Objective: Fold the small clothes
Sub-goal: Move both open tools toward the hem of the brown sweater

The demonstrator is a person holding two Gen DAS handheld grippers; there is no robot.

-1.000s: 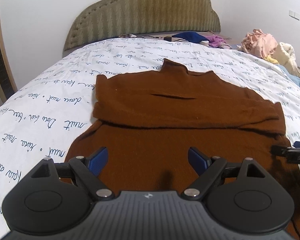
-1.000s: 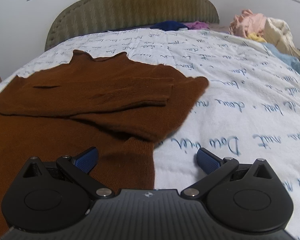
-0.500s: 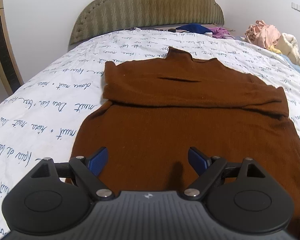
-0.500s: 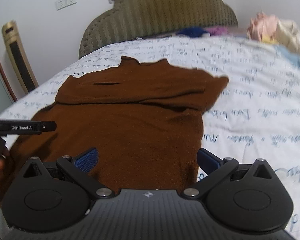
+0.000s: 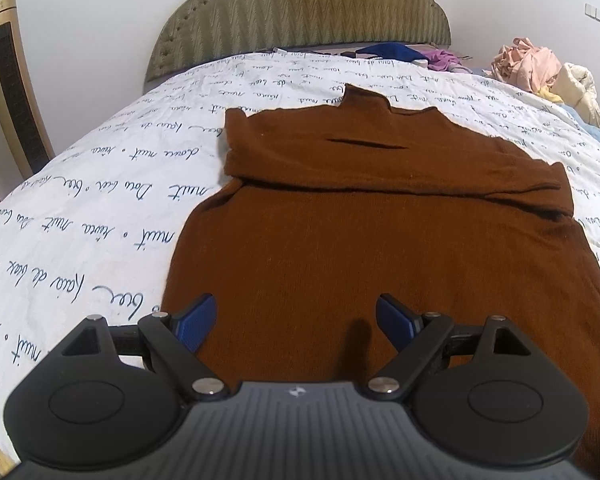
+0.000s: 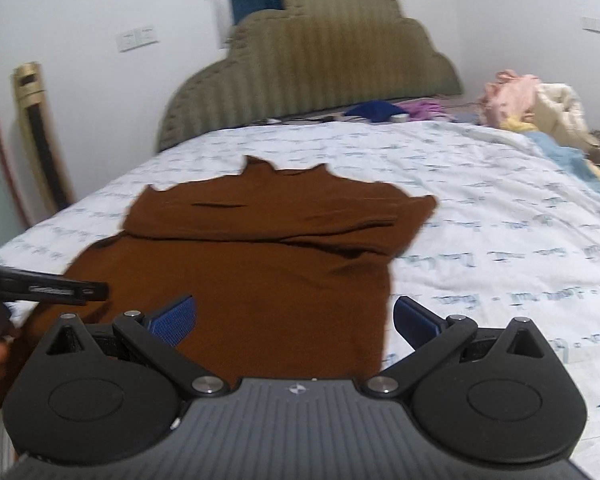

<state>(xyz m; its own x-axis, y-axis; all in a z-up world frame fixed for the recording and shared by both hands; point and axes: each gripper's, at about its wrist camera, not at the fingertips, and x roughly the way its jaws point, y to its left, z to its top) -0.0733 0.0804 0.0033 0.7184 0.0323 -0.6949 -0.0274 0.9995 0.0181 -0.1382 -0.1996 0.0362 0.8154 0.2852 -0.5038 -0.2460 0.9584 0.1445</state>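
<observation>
A brown turtleneck sweater (image 5: 380,208) lies flat on the bed, both sleeves folded across its chest, collar pointing to the headboard. My left gripper (image 5: 296,326) hovers open over the sweater's near left hem, nothing between its blue pads. In the right wrist view the same sweater (image 6: 260,264) fills the middle. My right gripper (image 6: 294,322) stands open above the near right part of the hem, holding nothing. The left gripper's black finger (image 6: 48,288) and a hand show at that view's left edge.
The bed has a white cover (image 5: 80,216) printed with blue script and a padded headboard (image 5: 300,12). A heap of clothes (image 5: 540,68) sits at the far right, more garments (image 5: 396,52) by the headboard. A gold tower unit (image 5: 8,80) stands left of the bed.
My right gripper has pulled back and up from the sweater's right side, so the whole sweater now shows. The left gripper has drifted back a little. Both stayed open.
</observation>
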